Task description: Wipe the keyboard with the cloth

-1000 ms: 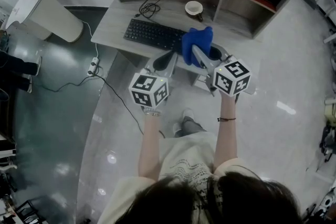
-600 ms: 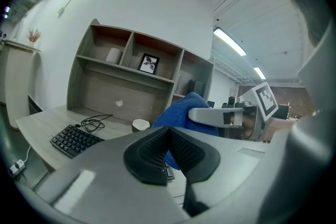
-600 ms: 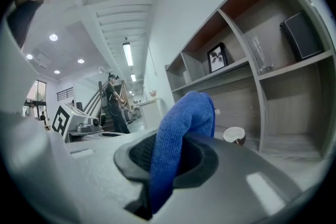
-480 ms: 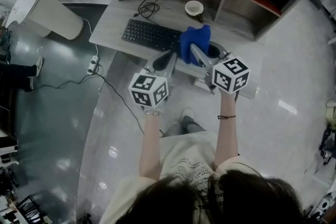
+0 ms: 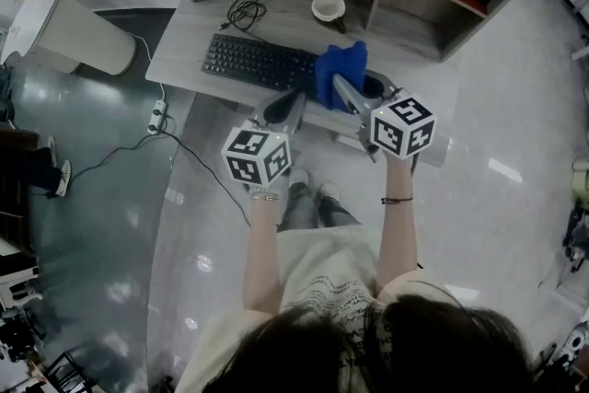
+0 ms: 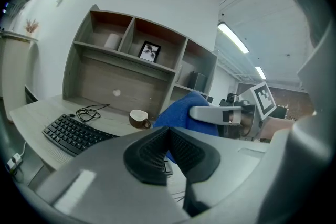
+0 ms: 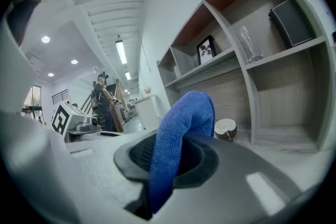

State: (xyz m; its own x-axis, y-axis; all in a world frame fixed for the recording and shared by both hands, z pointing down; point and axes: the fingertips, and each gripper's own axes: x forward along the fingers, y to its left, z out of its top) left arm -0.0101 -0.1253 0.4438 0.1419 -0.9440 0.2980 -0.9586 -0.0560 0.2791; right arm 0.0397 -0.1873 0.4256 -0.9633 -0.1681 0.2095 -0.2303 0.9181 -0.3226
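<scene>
Both forearms stretch forward, side by side. The left gripper [image 5: 291, 102] has its jaws pressed together, empty; the right gripper [image 5: 342, 89] jaws pinch the cloth [image 5: 337, 64].

Beyond the jaws of the right gripper [image 7: 167, 159], the cloth [image 5: 341, 74] they pinch hides the right end of the keyboard [image 5: 253, 62] in the head view, and its lower end sinks out of sight between the pads (how far it hangs cannot be told). The left gripper [image 6: 169, 152] blocks the keyboard's near right part with its own pressed-together jaws. The framed picture [image 6: 150, 50] on the shelf [image 6: 126, 59] beyond them is too small to make out.
</scene>
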